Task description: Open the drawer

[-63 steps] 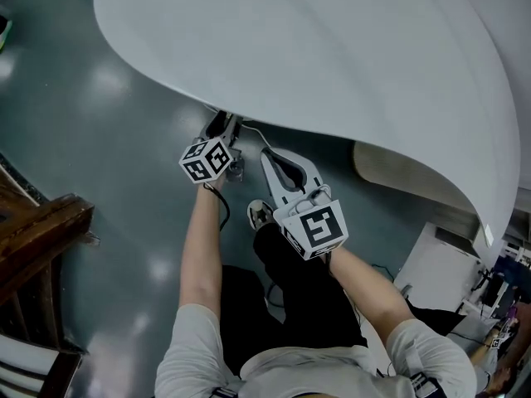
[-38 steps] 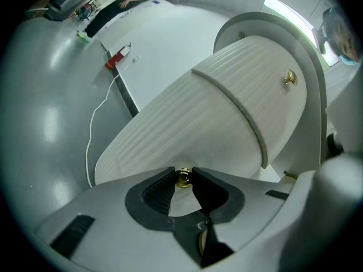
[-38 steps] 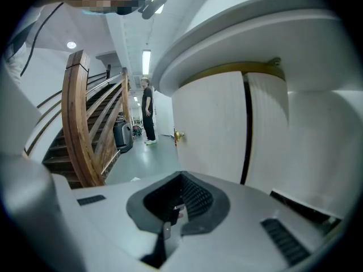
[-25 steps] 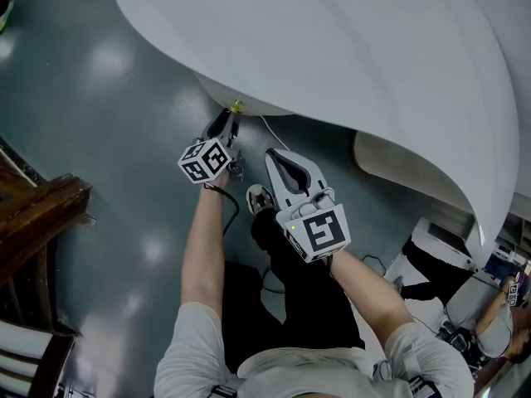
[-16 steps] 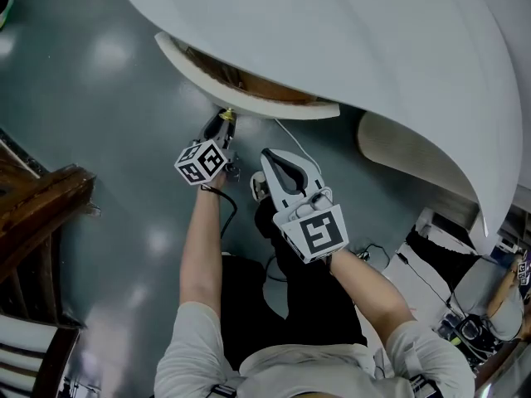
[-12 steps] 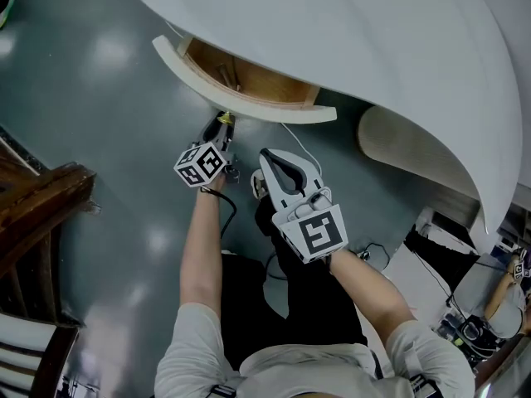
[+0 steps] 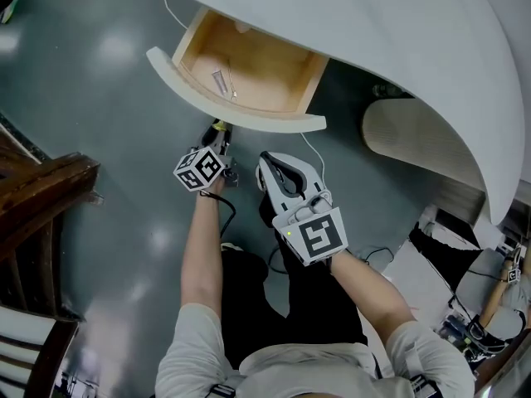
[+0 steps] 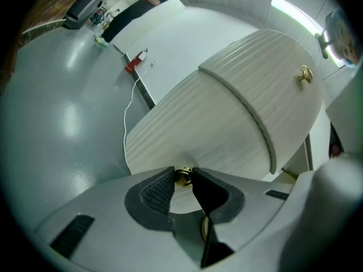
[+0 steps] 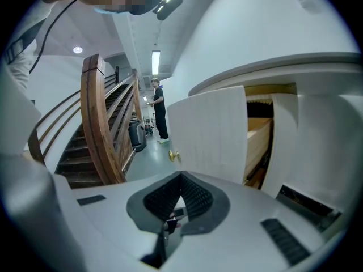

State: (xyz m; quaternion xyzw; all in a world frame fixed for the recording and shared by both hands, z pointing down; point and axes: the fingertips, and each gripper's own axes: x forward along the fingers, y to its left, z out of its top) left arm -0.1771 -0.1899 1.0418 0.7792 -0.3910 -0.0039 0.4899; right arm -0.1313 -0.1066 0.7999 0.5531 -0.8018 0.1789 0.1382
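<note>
A curved white desk (image 7: 373, 23) filled the top of the head view, and its drawer (image 7: 241, 119) stood drawn well out beneath it over the grey floor (image 7: 108, 139), the pale wooden inside open to sight. The left gripper (image 7: 220, 133) was pinching the drawer's brass knob (image 8: 183, 176) between its ribbed pads. The right gripper (image 9: 180, 179) hung just beside it with jaws pressed together on nothing.

The drawer appeared nearly fully open. The likeliest trouble from here was a slip: the knob was small and round, caught only by the pad tips, and a pull off its line could let it pop free. A further hard pull might also bring the drawer clean off its runners.

In view were two grippers, one open drawer, and one closed drawer front (image 8: 266, 89) beside it. Each front carried one knob, with the second knob (image 8: 305, 74) untouched. A slender item (image 7: 222, 81) or two lay inside the drawer, too small to count surely.
</note>
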